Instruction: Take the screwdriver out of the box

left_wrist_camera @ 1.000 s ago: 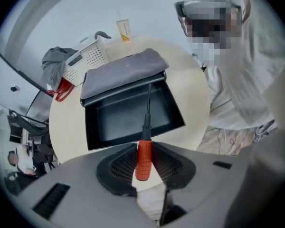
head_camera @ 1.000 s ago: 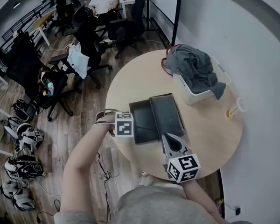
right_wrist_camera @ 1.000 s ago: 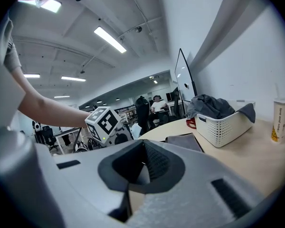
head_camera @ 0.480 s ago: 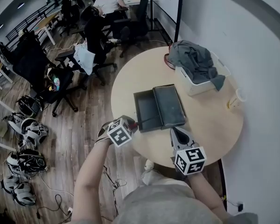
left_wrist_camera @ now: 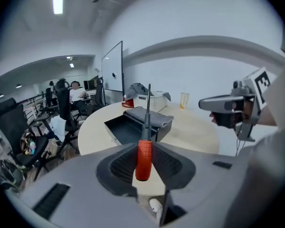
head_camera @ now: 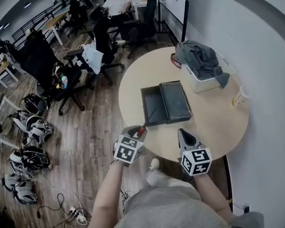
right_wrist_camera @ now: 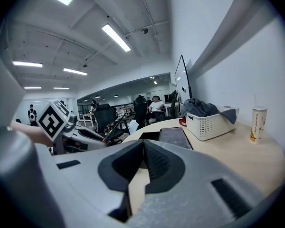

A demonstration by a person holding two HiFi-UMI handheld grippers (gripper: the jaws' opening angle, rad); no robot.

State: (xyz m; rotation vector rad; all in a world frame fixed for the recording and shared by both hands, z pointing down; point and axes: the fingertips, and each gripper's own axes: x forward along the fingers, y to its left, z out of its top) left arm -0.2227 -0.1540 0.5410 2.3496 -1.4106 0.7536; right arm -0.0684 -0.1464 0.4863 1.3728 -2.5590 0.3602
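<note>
The screwdriver [head_camera: 143, 128] has a red handle and a thin dark shaft. My left gripper [head_camera: 137, 133] is shut on the handle at the round table's near-left edge, outside the box. In the left gripper view the screwdriver [left_wrist_camera: 143, 156] stands upright between the pads, its shaft pointing toward the open dark box [left_wrist_camera: 133, 125]. The box [head_camera: 153, 107] lies mid-table, its lid [head_camera: 175, 100] folded open to the right. My right gripper [head_camera: 186, 137] hovers at the near edge, right of the left one. Its pads meet in the right gripper view [right_wrist_camera: 143, 143] with nothing between them.
A white basket [head_camera: 205, 83] with grey cloth [head_camera: 198, 58] stands at the far right of the table [head_camera: 216, 122]. A cup [head_camera: 239, 99] is by the wall. Office chairs [head_camera: 92, 56], a seated person and bags on the wood floor are to the left.
My left gripper drew back from the box to the table's near edge, rolling over, with the screwdriver coming out with it. My right gripper also pulled back toward me.
</note>
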